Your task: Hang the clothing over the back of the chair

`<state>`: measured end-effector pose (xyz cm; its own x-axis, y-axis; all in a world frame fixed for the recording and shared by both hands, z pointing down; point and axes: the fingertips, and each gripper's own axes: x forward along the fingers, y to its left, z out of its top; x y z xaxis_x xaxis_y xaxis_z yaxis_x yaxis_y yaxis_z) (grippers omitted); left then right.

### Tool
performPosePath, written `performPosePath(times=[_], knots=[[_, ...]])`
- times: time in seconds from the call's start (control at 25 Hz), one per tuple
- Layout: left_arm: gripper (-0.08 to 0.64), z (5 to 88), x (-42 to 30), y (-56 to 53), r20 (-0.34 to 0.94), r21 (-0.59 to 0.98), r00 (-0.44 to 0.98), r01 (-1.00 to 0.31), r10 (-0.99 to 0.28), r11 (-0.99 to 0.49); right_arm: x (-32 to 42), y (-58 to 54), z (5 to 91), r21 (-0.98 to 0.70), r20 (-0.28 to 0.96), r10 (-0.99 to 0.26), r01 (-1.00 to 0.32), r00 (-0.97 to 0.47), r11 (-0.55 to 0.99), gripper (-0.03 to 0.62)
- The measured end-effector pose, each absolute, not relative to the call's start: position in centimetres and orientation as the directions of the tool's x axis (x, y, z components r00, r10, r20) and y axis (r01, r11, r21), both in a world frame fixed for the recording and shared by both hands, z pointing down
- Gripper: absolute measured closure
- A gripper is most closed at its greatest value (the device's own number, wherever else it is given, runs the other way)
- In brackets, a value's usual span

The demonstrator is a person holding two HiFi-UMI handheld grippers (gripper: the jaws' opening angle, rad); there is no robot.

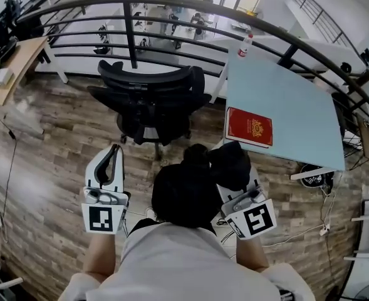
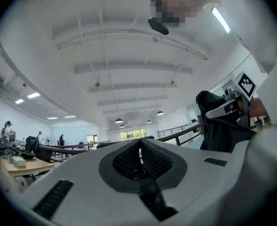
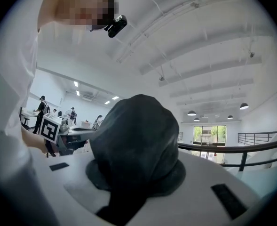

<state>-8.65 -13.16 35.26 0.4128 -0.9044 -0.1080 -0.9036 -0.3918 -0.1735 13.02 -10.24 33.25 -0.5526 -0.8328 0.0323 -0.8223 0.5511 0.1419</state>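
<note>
The black clothing [image 1: 190,190] hangs bunched in the right tongs [image 1: 237,180], which are clamped narrow on the fabric, short of the chair [image 1: 148,80]. The left tongs [image 1: 112,158] are closed and empty. Judged step: carry to the chair; next, lift the fabric clear above the backrest, then drape it.

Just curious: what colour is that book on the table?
The book is red with a gold emblem; the head view shows it best.

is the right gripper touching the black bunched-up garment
Touching: the right gripper view shows the right gripper clamped on the black bunched-up garment.
</note>
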Motion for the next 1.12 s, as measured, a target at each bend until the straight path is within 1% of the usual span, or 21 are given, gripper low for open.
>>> performPosePath(times=[0.4, 0.8, 1.12], knots=[[0.526, 35.7, -7.6, -13.5, -0.097, -0.177, 0.354, -0.926, -0.93, -0.334, 13.8, -12.6, 32.4, 0.171, 0.018, -0.788, -0.775, -0.615, 0.608, 0.482], [0.526, 36.2, -7.5, -14.1, -0.1, -0.149, 0.359, -0.928, -0.928, -0.343, 13.7, -15.1, 27.9, 0.218, -0.045, -0.761, -0.749, -0.648, 0.625, 0.482], [0.526, 34.2, -8.8, -14.7, -0.167, -0.153, 0.356, -0.931, -0.92, -0.333, 11.8, -18.0, 22.5, 0.379, -0.111, -0.746, -0.722, -0.657, 0.579, 0.482]])
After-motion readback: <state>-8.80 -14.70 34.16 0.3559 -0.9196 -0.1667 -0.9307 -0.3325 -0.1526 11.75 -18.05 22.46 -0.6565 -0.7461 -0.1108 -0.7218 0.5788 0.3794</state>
